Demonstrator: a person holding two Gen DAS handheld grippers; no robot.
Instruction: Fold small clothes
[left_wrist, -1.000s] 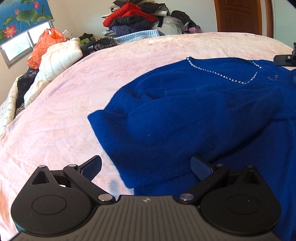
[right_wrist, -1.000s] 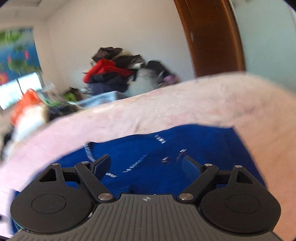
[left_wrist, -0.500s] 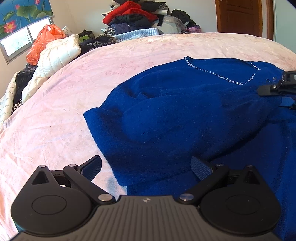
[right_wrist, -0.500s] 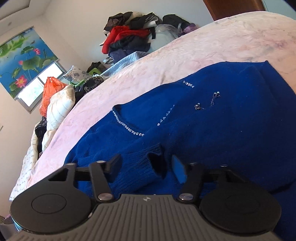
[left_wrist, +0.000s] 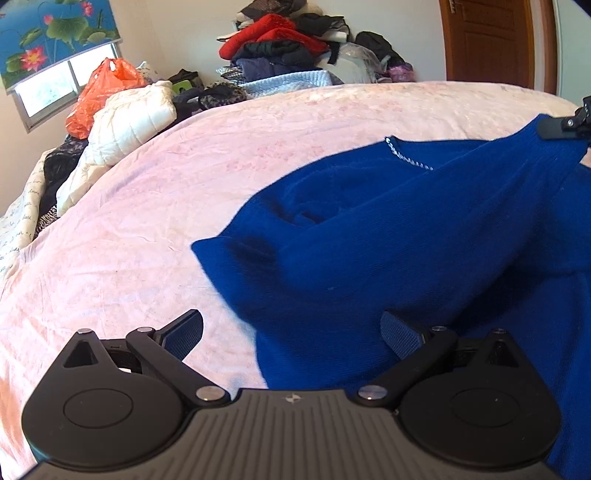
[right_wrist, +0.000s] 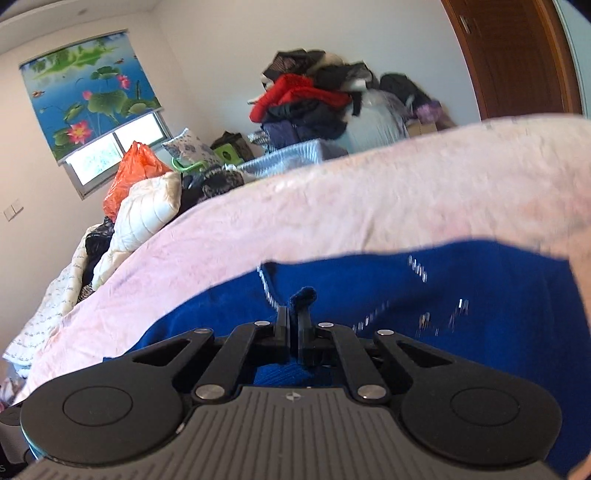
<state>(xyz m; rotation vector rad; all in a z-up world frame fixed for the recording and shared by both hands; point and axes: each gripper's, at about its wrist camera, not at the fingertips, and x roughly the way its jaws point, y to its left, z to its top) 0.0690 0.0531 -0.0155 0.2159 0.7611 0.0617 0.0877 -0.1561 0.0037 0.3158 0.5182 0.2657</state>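
Two grippers split the work: the right gripper (right_wrist: 294, 325), jaws pinching a sweater (left_wrist: 406, 236) sleeve, lifts it off the bed (left_wrist: 184, 184) for folding, while the left gripper (left_wrist: 291, 332), jaws spread, hovers at the hem.

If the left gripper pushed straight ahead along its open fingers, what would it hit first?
Most likely the blue sweater: its near edge lies between and just ahead of the left gripper, on the pink blanket. Depth is hard to judge.

No readable text; handwriting print on quilt (left_wrist: 22, 221) too small.
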